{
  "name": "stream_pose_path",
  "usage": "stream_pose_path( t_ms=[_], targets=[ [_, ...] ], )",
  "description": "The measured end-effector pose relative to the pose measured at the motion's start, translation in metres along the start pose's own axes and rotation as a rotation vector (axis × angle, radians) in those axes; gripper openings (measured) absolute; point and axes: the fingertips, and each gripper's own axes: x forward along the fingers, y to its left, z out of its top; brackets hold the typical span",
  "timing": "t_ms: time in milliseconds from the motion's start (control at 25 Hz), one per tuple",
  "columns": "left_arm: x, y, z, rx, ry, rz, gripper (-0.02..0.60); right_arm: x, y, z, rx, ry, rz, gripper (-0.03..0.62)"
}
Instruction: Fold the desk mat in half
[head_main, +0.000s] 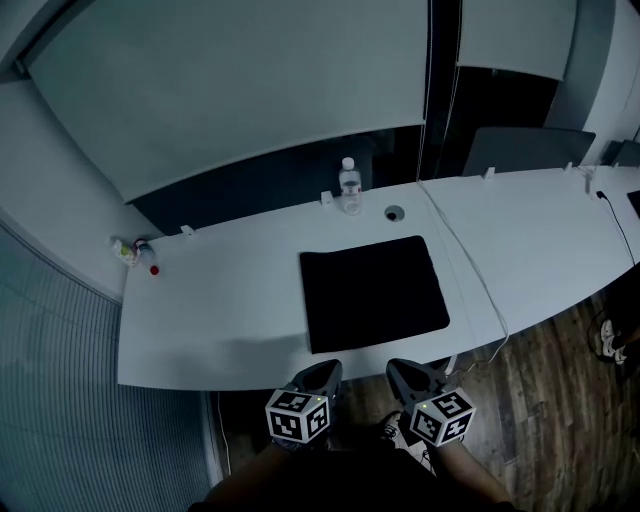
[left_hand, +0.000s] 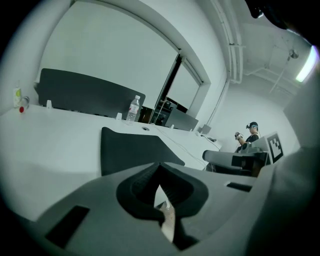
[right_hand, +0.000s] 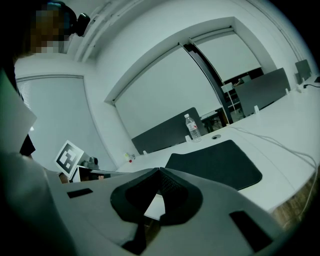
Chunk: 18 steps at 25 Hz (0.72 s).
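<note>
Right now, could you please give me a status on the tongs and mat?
Left tongs and right tongs shut, empty, short of the mat. Mat flat, unfolded. Bottle behind it, cable off its right side; neither on it.

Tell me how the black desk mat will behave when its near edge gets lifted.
The desk mat lies thin and flat on the table, so it will probably flop and drape rather than stay stiff. It looks light for its area. Pushed rather than lifted, it may slide, since the table looks smooth.
</note>
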Motion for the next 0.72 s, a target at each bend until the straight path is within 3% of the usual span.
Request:
stream_pose_path(
  t_ms=[280,720],
  targets=[
    [-0.045,0.046,-0.012,-0.012,0.009,-0.029,0.006,0.03,0.059,-0.023,-0.014,0.022,-0.014,0.02],
    [-0.093,0.063,-0.022,0.021,0.011,-0.129,0.006,0.035,0.117,-0.047,-0.01,-0.019,-0.086,0.02]
  ],
)
